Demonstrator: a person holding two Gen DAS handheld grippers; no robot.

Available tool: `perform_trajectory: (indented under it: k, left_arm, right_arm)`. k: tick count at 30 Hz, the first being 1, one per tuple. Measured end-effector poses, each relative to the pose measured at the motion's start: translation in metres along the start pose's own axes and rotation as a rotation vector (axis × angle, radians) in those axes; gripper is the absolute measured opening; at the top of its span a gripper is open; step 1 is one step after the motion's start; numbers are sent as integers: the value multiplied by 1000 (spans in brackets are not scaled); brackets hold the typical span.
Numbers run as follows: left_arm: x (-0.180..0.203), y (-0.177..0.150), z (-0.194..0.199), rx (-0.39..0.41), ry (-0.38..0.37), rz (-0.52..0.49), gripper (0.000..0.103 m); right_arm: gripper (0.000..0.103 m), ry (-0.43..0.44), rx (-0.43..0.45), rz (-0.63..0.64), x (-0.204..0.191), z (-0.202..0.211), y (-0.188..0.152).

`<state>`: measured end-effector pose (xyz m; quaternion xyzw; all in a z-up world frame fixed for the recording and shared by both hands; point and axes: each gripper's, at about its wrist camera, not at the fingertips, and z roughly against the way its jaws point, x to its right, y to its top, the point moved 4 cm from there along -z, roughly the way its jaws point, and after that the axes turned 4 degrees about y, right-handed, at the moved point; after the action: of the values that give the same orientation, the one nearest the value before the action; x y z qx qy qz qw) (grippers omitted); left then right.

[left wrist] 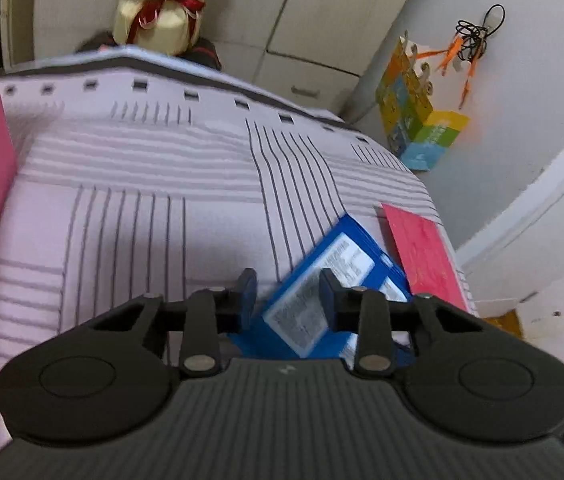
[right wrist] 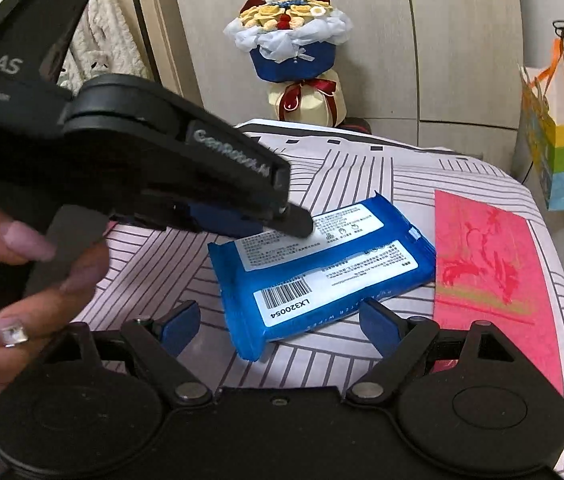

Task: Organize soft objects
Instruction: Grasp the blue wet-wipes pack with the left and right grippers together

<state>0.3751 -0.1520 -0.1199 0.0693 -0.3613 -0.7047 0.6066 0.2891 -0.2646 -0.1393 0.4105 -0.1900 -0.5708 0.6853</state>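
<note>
Blue wipes pack (right wrist: 322, 268) lies flat on a bed cover (left wrist: 141, 184) of pale pink cloth with dark stripes, label and barcode facing up. Just to its right, close beside it, lies a pink card (right wrist: 486, 264) with a red and gold print.

From the right wrist view, the right gripper (right wrist: 282, 326) hovers at the near end of the pack with its blue-padded fingers spread wide. The pack's near corner sits between them, but neither pad touches it.

The left gripper (right wrist: 294, 220) reaches in from the left, held in a hand (right wrist: 21, 292) with long painted nails and a ring. Its tip rests over the far left part of the pack's white label. In the left wrist view, its jaws stand narrowed around the pack's edge; the right pad (left wrist: 328, 292) lies against the wrapper, while the left pad (left wrist: 247, 290) is at its border, and a firm grip cannot be confirmed.

Behind the bed, against pale cupboard doors, stands a bouquet (right wrist: 290, 40) wrapped in blue and cream with a red ribbon. A colourful gift bag (right wrist: 562, 152) hangs on the wall at right.
</note>
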Motion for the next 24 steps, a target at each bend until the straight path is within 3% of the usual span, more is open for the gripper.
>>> perform_trajectory:
  k: [6,9,15,24]
  left_arm:
    - [-1,-9,4,-56,-34,7,26]
    - [-3,-12,5,-60,-48,21,26]
    - [-1,-20,13,-54,-68,6,26]
    - [4,-45,46,-62,-49,-61,26]
  right_arm:
    - [79,-38,6,47,-4,-2,-1]
    - [69,-52,15,51,-3,-1,-2]
    - [59,-41,32,80,-8,2,-2]
    - [57,-2,8,94,-32,23,-11]
